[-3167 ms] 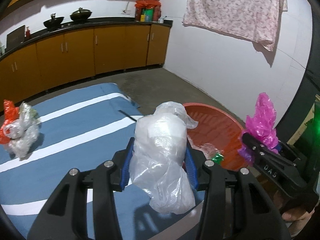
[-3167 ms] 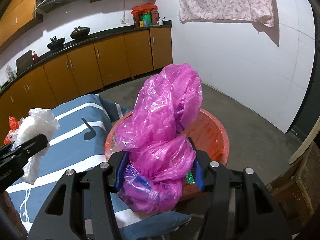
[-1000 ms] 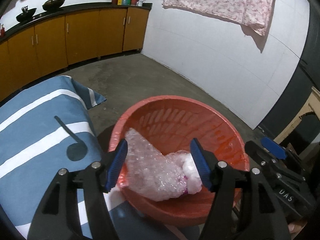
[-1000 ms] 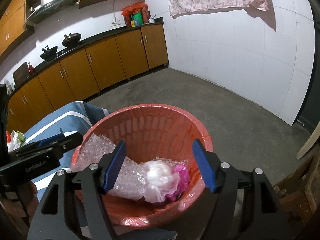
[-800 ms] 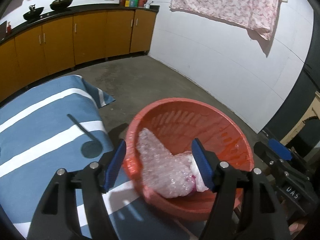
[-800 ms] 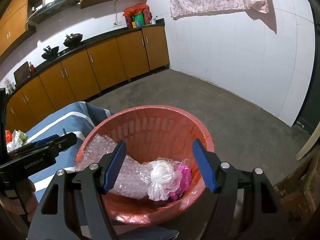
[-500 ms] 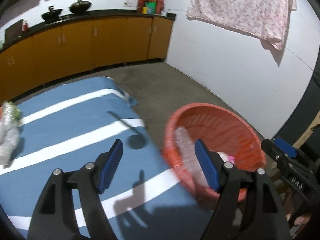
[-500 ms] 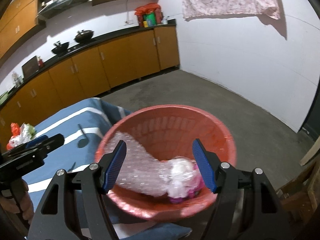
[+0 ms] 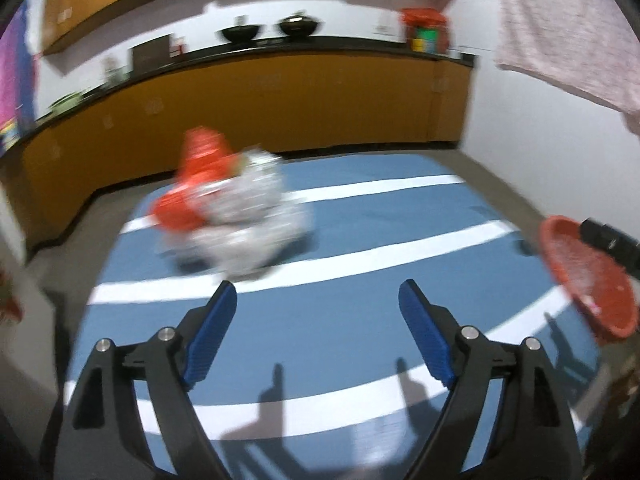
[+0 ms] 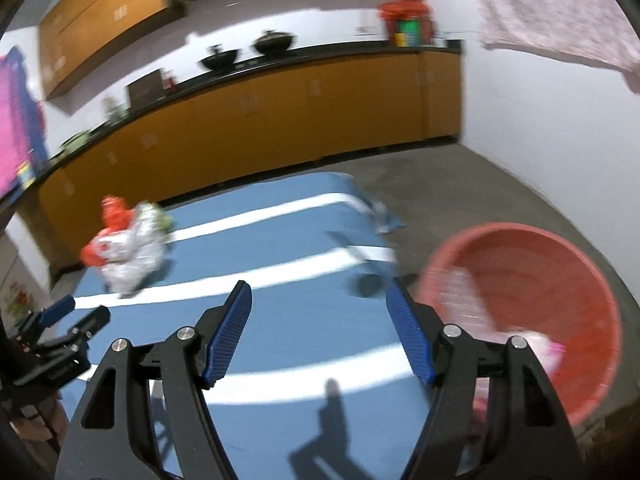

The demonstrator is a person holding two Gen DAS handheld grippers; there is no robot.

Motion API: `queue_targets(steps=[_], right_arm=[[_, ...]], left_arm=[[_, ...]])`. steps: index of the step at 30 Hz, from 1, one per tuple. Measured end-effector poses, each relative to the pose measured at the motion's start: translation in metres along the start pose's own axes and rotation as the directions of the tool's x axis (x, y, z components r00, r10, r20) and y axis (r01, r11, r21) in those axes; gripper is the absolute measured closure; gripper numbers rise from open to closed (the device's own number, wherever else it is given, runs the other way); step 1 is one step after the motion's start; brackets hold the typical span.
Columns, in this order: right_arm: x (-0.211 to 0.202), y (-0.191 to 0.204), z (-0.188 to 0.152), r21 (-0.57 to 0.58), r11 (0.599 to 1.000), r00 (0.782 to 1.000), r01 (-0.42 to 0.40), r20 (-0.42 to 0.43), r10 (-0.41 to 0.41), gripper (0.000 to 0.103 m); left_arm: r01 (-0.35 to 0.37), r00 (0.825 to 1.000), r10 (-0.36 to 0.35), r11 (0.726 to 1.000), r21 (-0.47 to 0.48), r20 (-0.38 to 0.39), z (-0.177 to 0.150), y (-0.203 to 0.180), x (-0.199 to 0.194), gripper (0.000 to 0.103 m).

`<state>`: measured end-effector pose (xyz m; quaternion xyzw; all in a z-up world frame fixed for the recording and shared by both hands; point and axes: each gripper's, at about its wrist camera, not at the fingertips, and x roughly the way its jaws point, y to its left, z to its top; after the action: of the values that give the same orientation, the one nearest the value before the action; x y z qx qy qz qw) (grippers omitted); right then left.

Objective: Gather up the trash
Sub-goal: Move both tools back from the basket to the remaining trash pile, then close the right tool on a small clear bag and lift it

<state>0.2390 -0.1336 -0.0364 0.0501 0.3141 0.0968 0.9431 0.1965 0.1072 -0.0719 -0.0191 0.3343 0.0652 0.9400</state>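
Trash first: a crumpled bundle of clear and orange plastic (image 9: 232, 216) sits up the middle-left of the left wrist view, on the blue white-striped cloth (image 9: 360, 320), and it's blurred, so what exactly is bunched in there can't be made out. Left gripper (image 9: 316, 336) is splayed wide, blue pads with nothing between them, hovering over the cloth with the bundle just beyond the fingertips. Over to the right wrist view: right gripper (image 10: 320, 332) also spread wide and empty, the same bundle small at the left-middle of the frame, and the red basket (image 10: 592, 320) filling the lower right, standing on the concrete floor beside the cloth's edge. Inside it, bubble wrap and a white-and-pink lump of bags (image 10: 536, 348) lie against the near wall. So, as I read it, this is the reach for the next piece, with the left tool lined up best. That next move calls for carrying the open jaws forward and down around the bundle, then squeezing deep enough to catch the loose, slippery film and not just a corner. Writing? There's lettering on the body of the left tool at the lower left of the right view, too smeared to read; the packets on the counter at the top are unreadable too.
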Motion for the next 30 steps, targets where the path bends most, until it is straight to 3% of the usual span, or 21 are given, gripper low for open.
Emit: queue_targets(steps=[6, 12, 18, 24, 27, 30], right_arm=[[0.043, 0.099, 0.013, -0.097, 0.989, 0.993, -0.113, -0.031, 0.111, 0.036], [0.09, 0.171, 0.029, -0.104, 0.979, 0.982, -0.177, -0.086, 0.168, 0.043], [0.129, 0.214, 0.039, -0.085, 0.981, 0.977, -0.177, -0.135, 0.164, 0.045], [0.15, 0.223, 0.036, -0.077, 0.982, 0.966, -0.17, -0.209, 0.151, 0.045], [0.154, 0.219, 0.03, -0.091, 0.98, 0.954, -0.177, -0.259, 0.148, 0.06], [0.152, 0.212, 0.022, -0.107, 0.977, 0.945, -0.187, -0.291, 0.149, 0.086]], left_arm=[[-0.12, 0.993, 0.119, 0.986, -0.118, -0.018, -0.01, 0.081, 0.003, 0.021], [-0.187, 0.982, 0.189, 0.973, -0.134, -0.001, -0.014, 0.123, 0.0, 0.02], [-0.185, 0.982, 0.189, 0.964, -0.193, 0.003, -0.013, 0.154, 0.001, 0.02], [-0.169, 0.984, 0.176, 0.956, -0.241, 0.007, -0.013, 0.169, 0.002, 0.02], [-0.159, 0.986, 0.165, 0.957, -0.242, 0.002, -0.012, 0.169, 0.005, 0.02], [-0.151, 0.988, 0.157, 0.959, -0.241, 0.005, -0.011, 0.167, 0.006, 0.02]])
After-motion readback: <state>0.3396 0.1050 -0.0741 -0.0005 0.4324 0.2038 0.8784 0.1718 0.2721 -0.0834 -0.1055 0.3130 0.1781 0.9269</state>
